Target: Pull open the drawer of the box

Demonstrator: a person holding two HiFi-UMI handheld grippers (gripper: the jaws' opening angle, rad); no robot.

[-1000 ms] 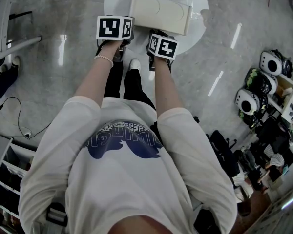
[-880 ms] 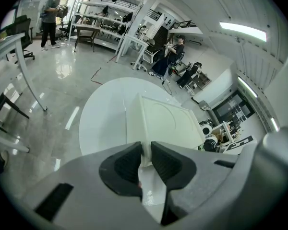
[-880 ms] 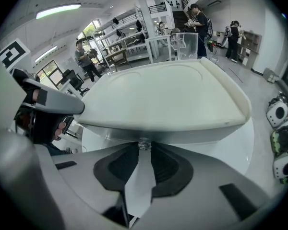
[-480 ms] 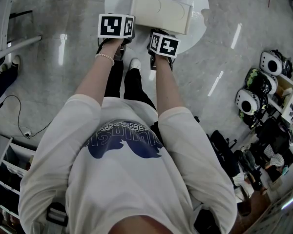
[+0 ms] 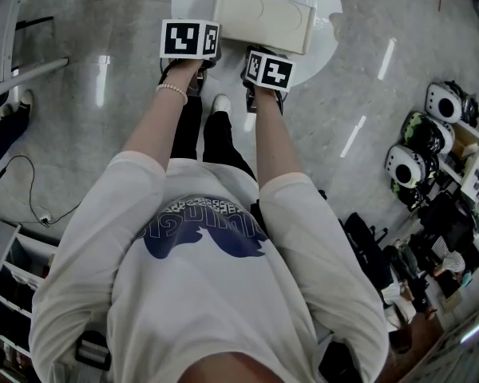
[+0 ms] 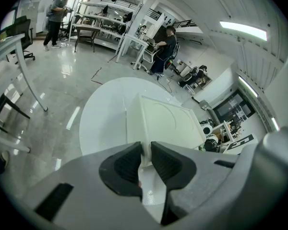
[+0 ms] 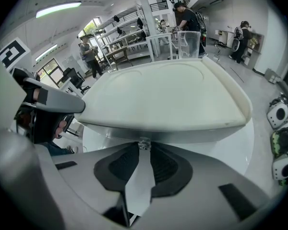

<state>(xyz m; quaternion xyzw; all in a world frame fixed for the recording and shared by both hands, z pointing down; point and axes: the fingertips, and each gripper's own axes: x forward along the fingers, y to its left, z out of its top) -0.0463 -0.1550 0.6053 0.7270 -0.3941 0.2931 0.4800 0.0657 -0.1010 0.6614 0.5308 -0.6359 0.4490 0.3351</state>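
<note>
The round white table (image 6: 103,114) spreads out ahead of both grippers, and the cream box (image 7: 168,97) sits on it, right at their tips. The left gripper (image 6: 146,150) is clamped on the box's near corner edge, bracing it; the box looks like light, stiff plastic that would likely skid otherwise. Just beyond the right gripper (image 7: 144,152) runs the drawer front (image 7: 192,134), its tiny clear knob (image 7: 143,143) pinched at the jaw tips. It's a small, slick hold that could slip.

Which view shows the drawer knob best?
Right gripper view: the small clear knob is pinched at the right hand-held gripper's jaw tips, under the box top. Head view hides it behind the marker cube; left gripper view shows only the box's corner.
</note>
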